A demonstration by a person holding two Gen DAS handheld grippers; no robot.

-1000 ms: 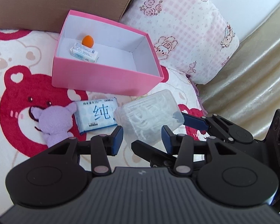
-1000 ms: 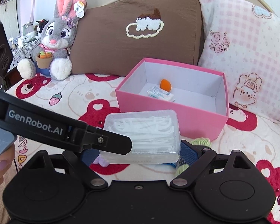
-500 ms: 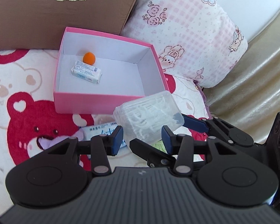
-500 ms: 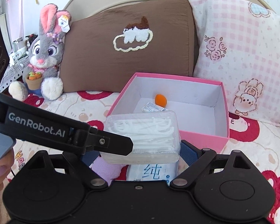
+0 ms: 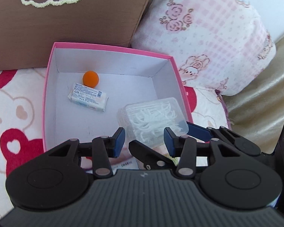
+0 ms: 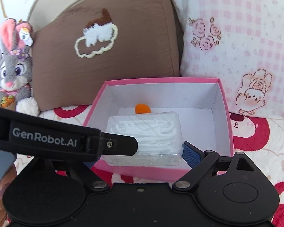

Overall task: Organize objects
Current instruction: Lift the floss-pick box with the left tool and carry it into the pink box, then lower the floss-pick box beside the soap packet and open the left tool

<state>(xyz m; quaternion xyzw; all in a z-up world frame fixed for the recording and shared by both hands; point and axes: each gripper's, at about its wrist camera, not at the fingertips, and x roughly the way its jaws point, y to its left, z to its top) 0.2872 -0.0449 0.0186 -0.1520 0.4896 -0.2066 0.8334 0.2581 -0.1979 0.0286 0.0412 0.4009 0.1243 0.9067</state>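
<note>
Over pink box (image 6: 225, 117), right gripper (image 6: 142, 151) fingers pinching clear floss case (image 6: 144, 132); left gripper (image 5: 144, 138) fingers part spread, empty. Ball (image 5: 90, 78), tissue pack (image 5: 88, 99) at 10 o'clock inside.

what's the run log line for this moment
phase: placing | right claw: shut on clear floss box, above pink box | left claw: open, holding nothing | inside: orange ball, tissue pack

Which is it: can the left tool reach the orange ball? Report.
Probably yes: the left tool is open and empty, the pink box is lidless, and the orange ball lies uncovered; the floss case hangs aside.
</note>
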